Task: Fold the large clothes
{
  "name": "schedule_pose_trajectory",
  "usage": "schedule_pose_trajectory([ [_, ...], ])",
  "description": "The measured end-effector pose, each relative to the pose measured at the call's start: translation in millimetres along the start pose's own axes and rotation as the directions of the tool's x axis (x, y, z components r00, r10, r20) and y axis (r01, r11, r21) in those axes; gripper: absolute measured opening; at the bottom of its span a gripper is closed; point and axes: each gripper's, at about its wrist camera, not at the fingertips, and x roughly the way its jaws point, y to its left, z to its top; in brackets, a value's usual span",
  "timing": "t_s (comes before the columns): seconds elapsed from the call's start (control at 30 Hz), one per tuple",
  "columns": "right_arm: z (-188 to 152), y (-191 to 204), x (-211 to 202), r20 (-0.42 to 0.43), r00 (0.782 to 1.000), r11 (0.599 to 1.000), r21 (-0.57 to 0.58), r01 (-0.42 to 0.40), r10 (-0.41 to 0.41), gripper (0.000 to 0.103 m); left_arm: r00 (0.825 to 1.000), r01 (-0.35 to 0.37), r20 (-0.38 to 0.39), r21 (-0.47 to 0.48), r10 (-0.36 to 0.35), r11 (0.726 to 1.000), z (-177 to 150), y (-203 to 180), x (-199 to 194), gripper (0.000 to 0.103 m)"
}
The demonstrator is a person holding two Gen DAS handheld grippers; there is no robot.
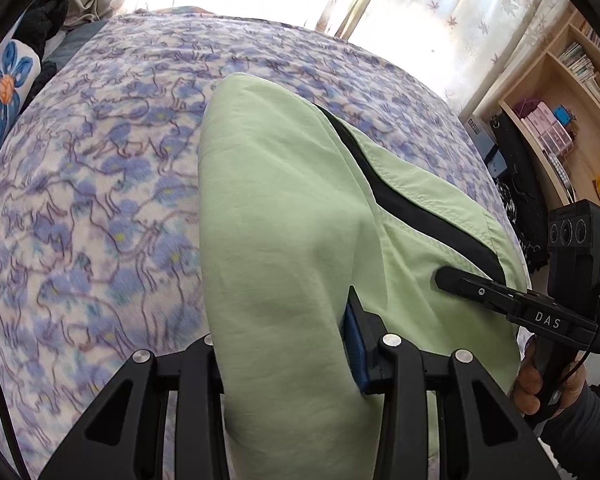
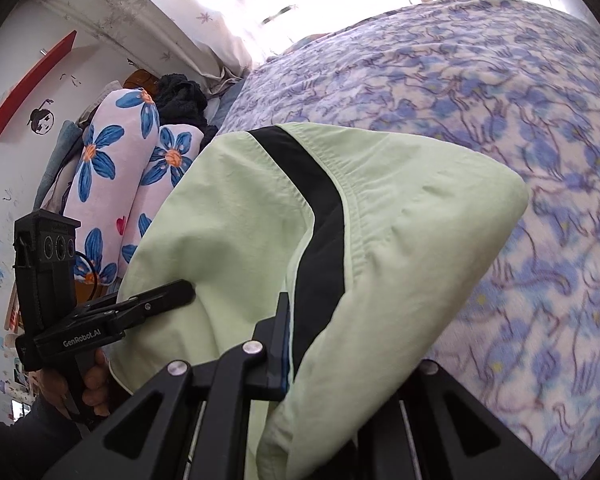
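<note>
A light green garment (image 1: 284, 184) with a black stripe hangs bunched over the flowered bed, held up at two spots. In the left wrist view my left gripper (image 1: 284, 320) is shut on a thick fold of it; one blue pad (image 1: 356, 344) shows and the other finger is buried in cloth. My right gripper (image 1: 444, 278) pinches the garment's edge at the right, held by a hand (image 1: 540, 384). In the right wrist view my right gripper (image 2: 324, 328) is shut on the green garment (image 2: 400, 240) beside the stripe. The left gripper (image 2: 188, 290) grips the cloth at the left.
A bed with a blue and purple floral blanket (image 1: 100, 200) fills the space below. Flower-print pillows (image 2: 112, 168) and dark clothes (image 2: 180, 96) lie at its head. A wooden bookshelf (image 1: 560, 120) stands at the right, with bright curtains (image 1: 460, 8) behind.
</note>
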Motion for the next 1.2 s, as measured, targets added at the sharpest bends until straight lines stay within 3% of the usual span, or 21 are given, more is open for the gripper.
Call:
schedule_pose_trajectory([
  [0.2, 37, 6, 45, 0.026, 1.0, 0.999, -0.038, 0.006, -0.005, 0.009, 0.998, 0.007, 0.058, -0.001, -0.007, 1.0, 35, 49, 31, 0.036],
  [0.43, 74, -3, 101, 0.056, 0.998, 0.998, -0.06, 0.019, -0.015, 0.009, 0.996, -0.026, 0.09, 0.042, 0.022, 0.999, 70, 80, 71, 0.036],
  [0.6, 81, -18, 141, 0.051, 0.998, 0.996, -0.078, 0.036, -0.032, 0.01, 0.996, -0.061, 0.063, 0.042, 0.058, 0.997, 73, 115, 113, 0.038],
  [0.7, 76, -45, 181, -0.049, 0.993, 0.994, -0.032, 0.108, -0.11, 0.023, 0.993, -0.116, -0.023, 0.006, 0.116, 0.993, 62, 140, 151, 0.054],
  [0.73, 72, -54, 190, -0.08, 0.986, 0.99, -0.02, 0.142, -0.143, 0.039, 0.992, -0.127, -0.016, -0.017, 0.127, 0.992, 56, 149, 157, 0.065],
  [0.77, 68, -61, 193, -0.085, 0.983, 0.986, -0.007, 0.164, -0.164, 0.041, 0.991, -0.132, 0.006, -0.038, 0.132, 0.991, 52, 155, 157, 0.075],
  [0.87, 62, -63, 175, -0.058, 0.986, 0.988, 0.007, 0.155, -0.155, 0.043, 0.985, -0.162, 0.045, -0.065, 0.165, 0.985, 47, 159, 151, 0.077],
  [0.93, 58, -58, 160, -0.035, 0.982, 0.982, -0.021, 0.186, -0.187, 0.043, 0.973, -0.215, 0.071, -0.057, 0.219, 0.975, 45, 152, 142, 0.076],
  [1.0, 54, -49, 141, 0.01, 0.971, 0.969, -0.059, 0.24, -0.24, 0.043, 0.941, -0.307, 0.13, -0.053, 0.312, 0.95, 41, 141, 123, 0.075],
  [1.1, 43, -32, 111, 0.119, 0.919, 0.917, -0.093, 0.387, -0.376, 0.043, 0.893, -0.367, 0.242, -0.097, 0.38, 0.925, 28, 120, 85, 0.074],
  [1.13, 37, -24, 101, 0.154, 0.913, 0.913, -0.097, 0.396, -0.379, 0.043, 0.889, -0.351, 0.271, -0.115, 0.369, 0.929, 22, 113, 75, 0.068],
  [1.17, 32, -17, 95, 0.175, 0.915, 0.918, -0.105, 0.384, -0.363, 0.042, 0.89, -0.341, 0.277, -0.121, 0.362, 0.932, 18, 107, 68, 0.056],
  [1.2, 29, -12, 92, 0.185, 0.92, 0.922, -0.117, 0.37, -0.346, 0.04, 0.898, -0.328, 0.268, -0.122, 0.349, 0.937, 13, 99, 68, 0.049],
])
